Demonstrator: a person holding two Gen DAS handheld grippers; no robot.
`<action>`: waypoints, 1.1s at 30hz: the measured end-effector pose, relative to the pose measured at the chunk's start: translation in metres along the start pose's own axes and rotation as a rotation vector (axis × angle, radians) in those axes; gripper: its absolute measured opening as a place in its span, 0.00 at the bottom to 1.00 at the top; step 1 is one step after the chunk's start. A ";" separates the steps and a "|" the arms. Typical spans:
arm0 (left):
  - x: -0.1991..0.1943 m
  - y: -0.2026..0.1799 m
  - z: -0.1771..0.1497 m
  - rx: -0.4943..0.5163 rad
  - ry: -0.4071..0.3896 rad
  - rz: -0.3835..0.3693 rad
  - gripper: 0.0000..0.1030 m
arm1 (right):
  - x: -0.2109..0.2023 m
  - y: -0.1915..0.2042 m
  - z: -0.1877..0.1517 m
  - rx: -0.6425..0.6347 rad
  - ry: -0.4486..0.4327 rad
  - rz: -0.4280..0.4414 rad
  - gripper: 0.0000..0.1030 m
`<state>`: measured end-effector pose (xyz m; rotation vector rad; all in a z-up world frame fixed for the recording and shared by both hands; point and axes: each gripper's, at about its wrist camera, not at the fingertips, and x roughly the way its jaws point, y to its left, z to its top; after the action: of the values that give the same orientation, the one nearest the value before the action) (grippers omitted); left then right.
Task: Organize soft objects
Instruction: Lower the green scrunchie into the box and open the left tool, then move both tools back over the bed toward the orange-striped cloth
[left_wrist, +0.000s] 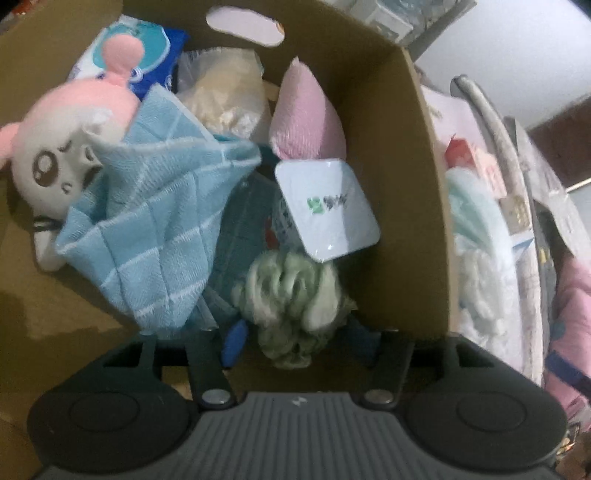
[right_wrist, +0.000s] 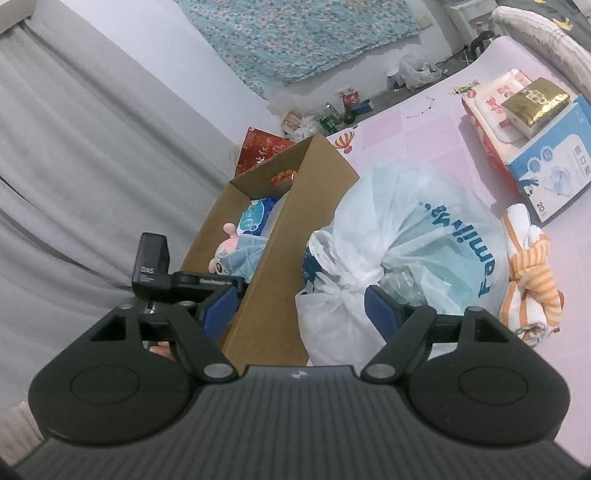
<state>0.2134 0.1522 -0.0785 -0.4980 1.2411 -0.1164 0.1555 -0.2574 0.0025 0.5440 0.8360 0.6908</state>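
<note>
Cardboard box (left_wrist: 399, 184), one plush toy (left_wrist: 62, 147)

Pastels in a brown box, as I see them through both tool cameras.
In my left view the brown cardboard box (left_wrist: 399, 155) holds a white-faced plush toy (left_wrist: 62, 147) with pink ears, a light blue towel (left_wrist: 155, 221) crossed by a white grid, a pink cloth (left_wrist: 303, 114), a pale green fluffy scrunchie (left_wrist: 291, 299) and a white packet (left_wrist: 328, 206) with a green mark. My right view shows a white plastic bag (right_wrist: 406, 236) with blue lettering, an orange-and-white striped cloth (right_wrist: 532, 280), a pink checked surface (right_wrist: 399, 129) and grey curtains (right_wrist: 92, 166).
</note>
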 end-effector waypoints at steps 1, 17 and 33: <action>-0.004 0.000 0.000 -0.001 -0.015 0.000 0.61 | 0.000 0.001 -0.001 0.002 0.000 0.000 0.75; -0.101 -0.055 -0.048 0.128 -0.293 -0.038 0.85 | -0.083 -0.007 -0.039 0.047 -0.319 -0.104 0.86; -0.136 -0.132 -0.144 0.342 -0.454 -0.011 1.00 | -0.133 -0.087 -0.142 0.297 -0.421 -0.176 0.90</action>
<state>0.0585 0.0391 0.0630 -0.2151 0.7526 -0.2078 0.0053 -0.3887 -0.0717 0.8382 0.5817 0.2738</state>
